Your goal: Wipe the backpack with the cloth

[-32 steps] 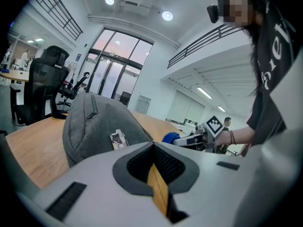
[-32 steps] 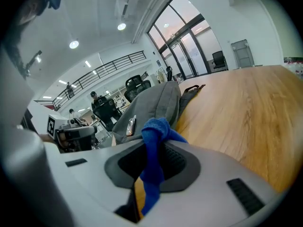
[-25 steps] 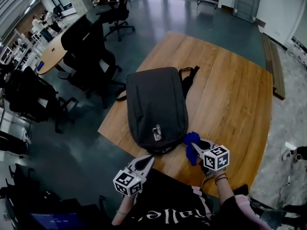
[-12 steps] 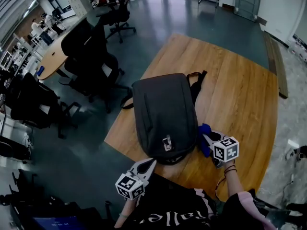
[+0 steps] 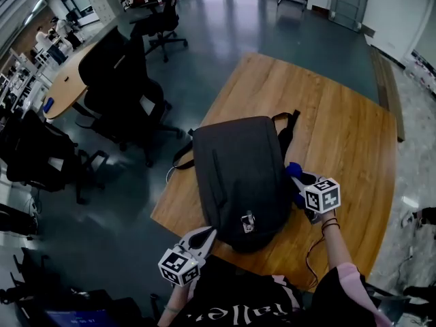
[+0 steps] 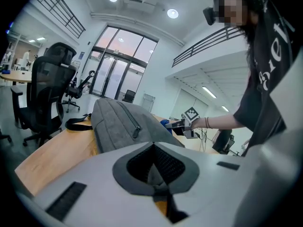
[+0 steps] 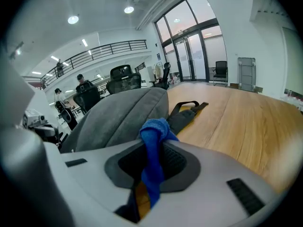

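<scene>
A dark grey backpack [image 5: 238, 172] lies flat on the wooden table [image 5: 340, 114], straps [image 5: 286, 125] at its far end. My right gripper [image 5: 300, 178] is shut on a blue cloth [image 5: 293, 169] that presses against the backpack's right side, about halfway along. In the right gripper view the blue cloth [image 7: 154, 131] bunches out of the right gripper [image 7: 151, 144] against the backpack [image 7: 120, 117]. My left gripper [image 5: 210, 232] hovers shut and empty at the table's near edge, just left of the backpack's near end. The left gripper [image 6: 153, 147] looks along the backpack [image 6: 120, 124].
Black office chairs [image 5: 116, 73] stand left of the table on the blue-grey floor. A long wooden desk [image 5: 65, 80] with people at it runs at the far left. The table's right half [image 5: 354, 162] shows bare wood.
My right gripper has slid the blue cloth from the backpack's near right corner farther along its right side. The left gripper has stayed near the front edge.
</scene>
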A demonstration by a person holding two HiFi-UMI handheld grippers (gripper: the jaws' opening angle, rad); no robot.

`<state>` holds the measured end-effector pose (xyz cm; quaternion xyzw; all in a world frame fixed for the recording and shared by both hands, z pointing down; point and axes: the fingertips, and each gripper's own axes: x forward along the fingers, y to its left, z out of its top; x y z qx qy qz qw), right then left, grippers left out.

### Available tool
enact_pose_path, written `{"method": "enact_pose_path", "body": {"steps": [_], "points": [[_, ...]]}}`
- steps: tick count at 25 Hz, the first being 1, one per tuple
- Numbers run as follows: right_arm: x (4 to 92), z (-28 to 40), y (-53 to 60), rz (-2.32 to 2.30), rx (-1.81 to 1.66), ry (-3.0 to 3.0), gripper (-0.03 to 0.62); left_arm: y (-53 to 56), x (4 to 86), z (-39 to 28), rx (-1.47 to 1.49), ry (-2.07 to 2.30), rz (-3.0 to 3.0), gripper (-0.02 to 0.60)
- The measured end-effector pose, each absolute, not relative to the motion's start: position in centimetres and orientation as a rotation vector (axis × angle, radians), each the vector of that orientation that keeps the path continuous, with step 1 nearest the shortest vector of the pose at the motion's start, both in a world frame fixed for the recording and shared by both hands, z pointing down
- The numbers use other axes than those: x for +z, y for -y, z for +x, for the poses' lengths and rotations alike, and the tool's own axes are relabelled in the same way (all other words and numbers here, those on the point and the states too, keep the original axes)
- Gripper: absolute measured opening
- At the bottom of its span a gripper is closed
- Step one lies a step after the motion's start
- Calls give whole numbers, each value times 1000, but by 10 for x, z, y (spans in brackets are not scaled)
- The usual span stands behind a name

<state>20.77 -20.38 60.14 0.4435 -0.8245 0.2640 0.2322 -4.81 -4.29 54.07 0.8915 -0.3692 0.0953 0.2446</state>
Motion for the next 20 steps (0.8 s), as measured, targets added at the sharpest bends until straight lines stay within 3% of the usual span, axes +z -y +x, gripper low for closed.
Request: {"method": "enact_pose_path", "body": {"steps": [20], "points": [[584,184,384,1075,524,2129,54,88,555,-97,221,988,2356,-2]]}}
